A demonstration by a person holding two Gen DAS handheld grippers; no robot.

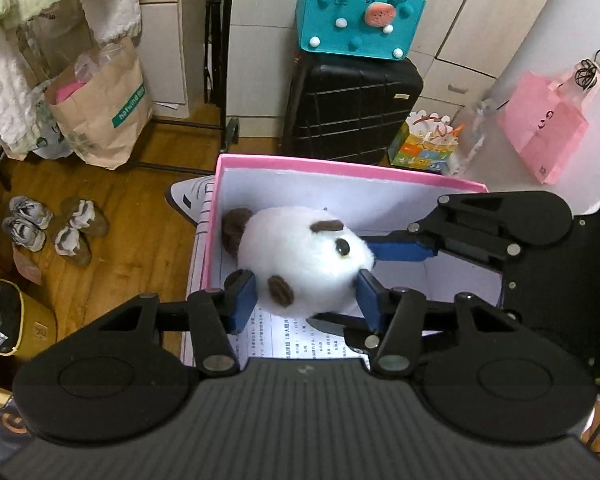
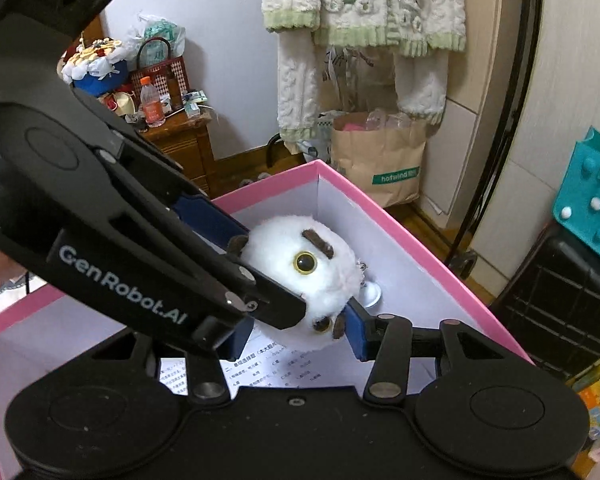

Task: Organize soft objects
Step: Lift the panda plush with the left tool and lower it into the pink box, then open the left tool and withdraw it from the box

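Note:
A round white plush toy with brown ears and glassy eyes sits low inside a pink box with white walls, over a printed sheet. My left gripper is shut on its lower half, a blue pad on each side. My right gripper's blue finger presses the toy from the right. In the right wrist view the plush toy lies between the jaws of my right gripper. Its right pad touches the fur, and its left one is hidden behind the left gripper's arm. A small silver bell hangs from the toy.
Behind the box stand a black suitcase with a teal felt bag on top, a brown paper bag and a pink bag. Shoes lie on the wooden floor. Fluffy clothes hang near a cluttered wooden cabinet.

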